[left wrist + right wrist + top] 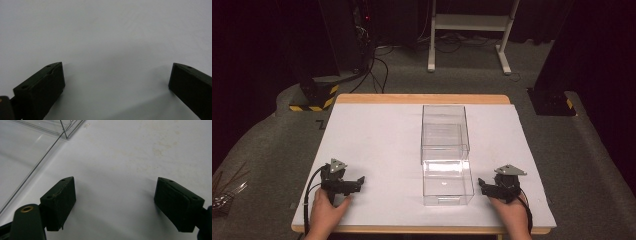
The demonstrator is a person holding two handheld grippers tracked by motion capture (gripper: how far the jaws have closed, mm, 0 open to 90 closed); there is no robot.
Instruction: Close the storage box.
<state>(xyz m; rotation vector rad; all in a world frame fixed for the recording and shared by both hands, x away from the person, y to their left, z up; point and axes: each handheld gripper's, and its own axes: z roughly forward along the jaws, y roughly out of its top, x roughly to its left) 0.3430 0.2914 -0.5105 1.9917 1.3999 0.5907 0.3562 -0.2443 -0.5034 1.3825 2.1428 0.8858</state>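
A clear plastic box [445, 132] lies on the white table [377, 135] with a clear drawer [447, 183] pulled out of its near end. Left of the drawer, near the front edge, my left gripper [360, 183] rests on the table in a hand, open with nothing between its jaws; its own view has the jaws wide apart [116, 75] over bare white surface. To the drawer's right my right gripper [481, 185] is also open and empty [115, 191]. The drawer's clear wall [32, 152] runs along the left of the right gripper view.
Beyond the table's far wooden edge [422, 98] is grey floor with a white stand's legs [469, 30], cables [377, 65] and a black-and-yellow striped base [314, 97]. A dark post base [549, 100] stands at the right.
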